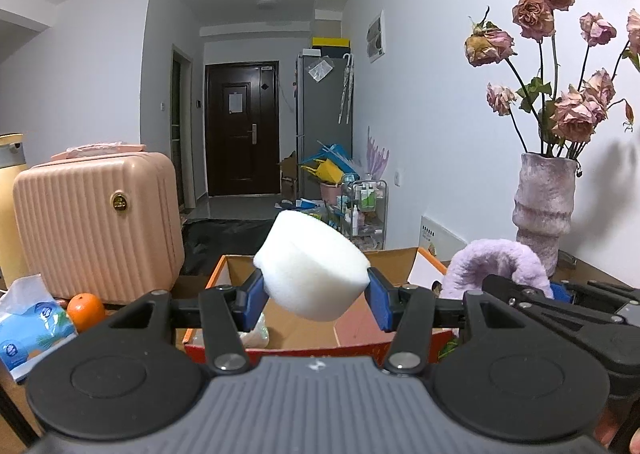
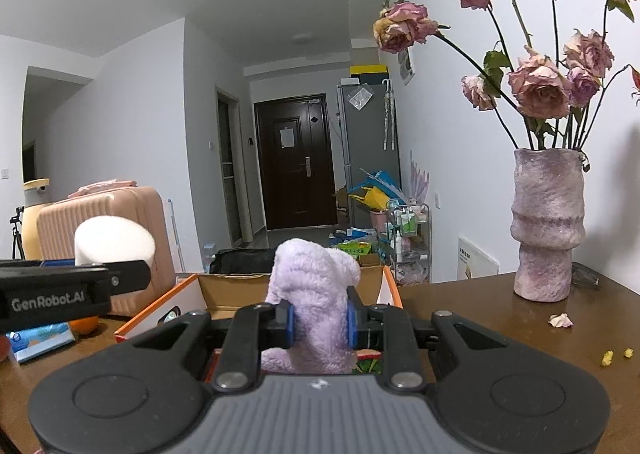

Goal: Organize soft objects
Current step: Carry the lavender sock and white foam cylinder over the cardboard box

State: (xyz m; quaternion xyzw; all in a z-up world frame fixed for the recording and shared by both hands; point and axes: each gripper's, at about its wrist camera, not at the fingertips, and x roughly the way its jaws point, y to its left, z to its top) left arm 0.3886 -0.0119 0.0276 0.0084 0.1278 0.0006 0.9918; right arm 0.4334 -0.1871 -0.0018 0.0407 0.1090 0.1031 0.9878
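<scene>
White foam block [image 1: 314, 274] pinched in left gripper [image 1: 316, 296] above open cardboard box [image 1: 304, 330]; purple plush [image 2: 314, 306] clamped in right gripper [image 2: 319, 324].

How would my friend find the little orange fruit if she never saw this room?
Start at the big ribbed pink suitcase on the left of the wooden table. Right in front of it, beside the blue tissue pack, sits the small round orange. It is the only bright orange ball there.
</scene>
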